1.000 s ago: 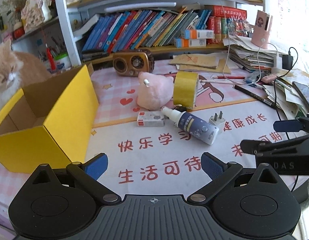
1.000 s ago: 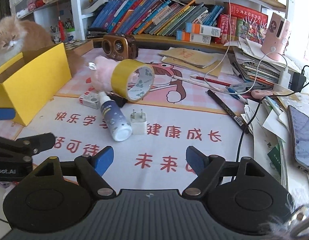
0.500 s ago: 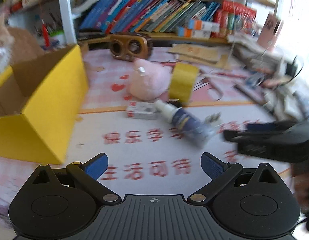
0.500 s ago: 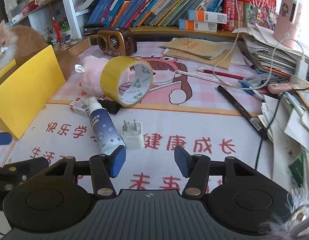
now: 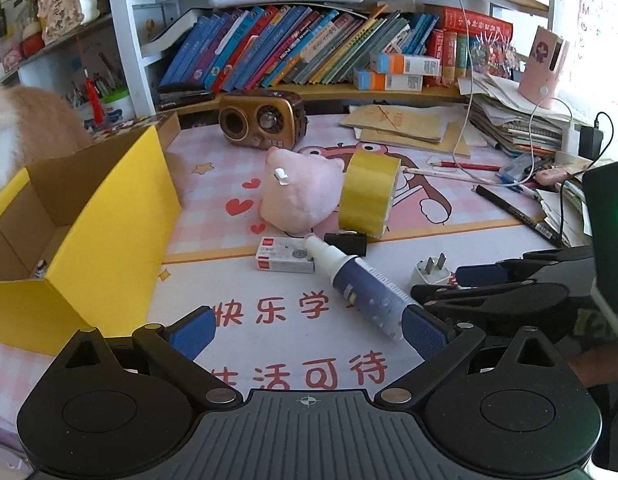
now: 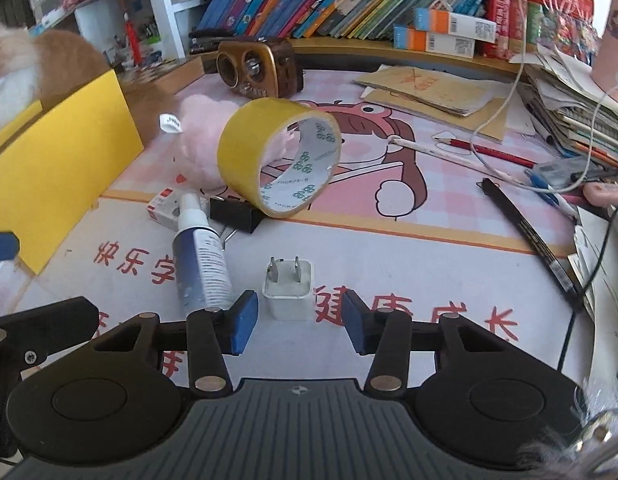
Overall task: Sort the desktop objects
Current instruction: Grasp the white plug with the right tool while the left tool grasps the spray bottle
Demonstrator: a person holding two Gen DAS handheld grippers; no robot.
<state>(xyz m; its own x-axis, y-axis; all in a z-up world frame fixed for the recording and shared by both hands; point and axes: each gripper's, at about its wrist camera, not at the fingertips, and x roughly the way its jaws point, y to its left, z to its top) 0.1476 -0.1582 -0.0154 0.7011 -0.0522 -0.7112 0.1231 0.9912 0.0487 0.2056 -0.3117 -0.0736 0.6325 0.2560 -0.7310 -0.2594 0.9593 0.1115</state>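
Observation:
In the right wrist view a white plug adapter [image 6: 287, 290] lies prongs up on the printed desk mat. My right gripper [image 6: 299, 322] sits low over it with a blue pad on each side. Its jaws are closing, and a gap shows on both sides of the adapter. A blue-and-white spray bottle [image 6: 203, 264] lies just left of the left pad. My left gripper [image 5: 309, 332] hovers open over the mat with nothing between its fingers, and the bottle's base [image 5: 385, 316] is near its right finger. The open yellow box [image 5: 89, 240] stands to the left.
A yellow tape roll [image 6: 281, 160], a pink plush [image 6: 201, 140], a black binder clip [image 6: 233, 212] and a small white box [image 5: 283, 256] crowd the mat behind the bottle. A brown radio [image 5: 261, 124] stands further back. A black marker [image 6: 525, 232], cables and paper piles fill the right. A cat [image 6: 21, 72] sits behind the box.
My right gripper has moved forward and down to the plug adapter, and its jaws have narrowed around it. The left gripper has stayed open and barely shifted.

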